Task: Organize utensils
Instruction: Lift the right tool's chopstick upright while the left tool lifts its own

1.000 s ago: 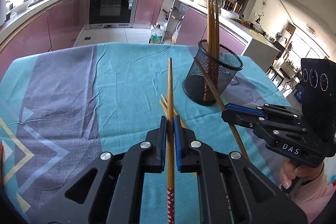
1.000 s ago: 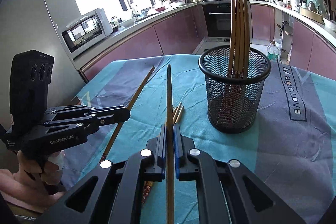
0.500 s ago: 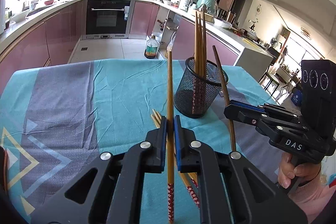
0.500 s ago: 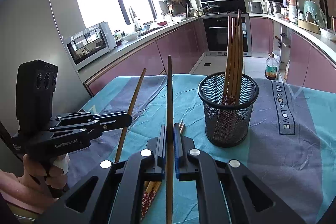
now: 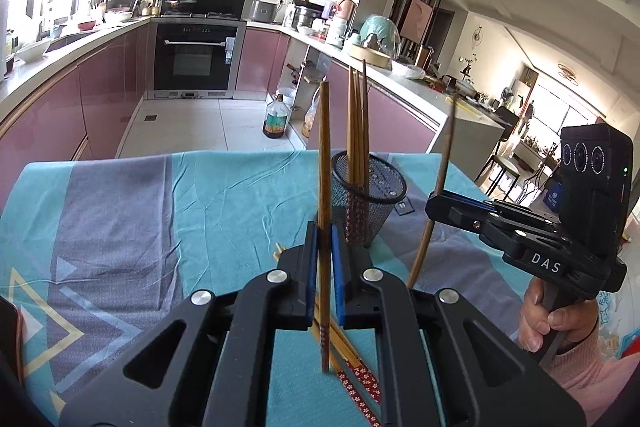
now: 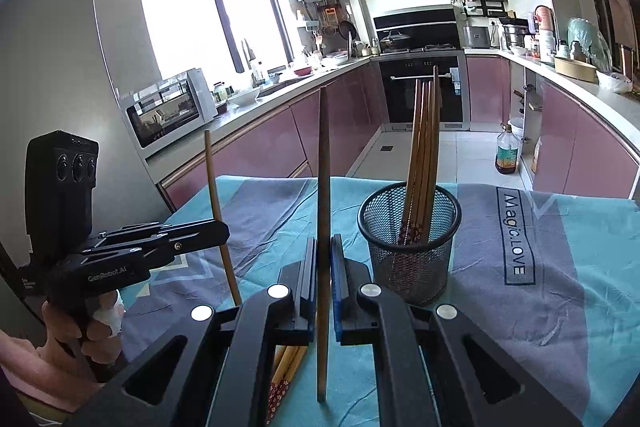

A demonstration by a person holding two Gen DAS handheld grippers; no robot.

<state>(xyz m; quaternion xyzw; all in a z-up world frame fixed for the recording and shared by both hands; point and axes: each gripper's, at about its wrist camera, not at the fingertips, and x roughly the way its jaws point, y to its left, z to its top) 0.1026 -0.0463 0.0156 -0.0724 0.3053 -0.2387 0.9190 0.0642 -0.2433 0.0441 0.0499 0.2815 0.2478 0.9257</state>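
Both grippers have risen, tilting their chopsticks upright; left gripper and right gripper each clamp one chopstick; mesh cup sits ahead, nearer the right.

On the side of my right claw, seen from my left one, white letters read "DAS". On the side of my left claw, seen from my right one, small white print reads "GenRobot.AI", with finer lines behind it too small to read. To the right of my right claw, the tablecloth carries a dark outlined box with "Magic.LOVE" running along the cloth beside the mesh cup.
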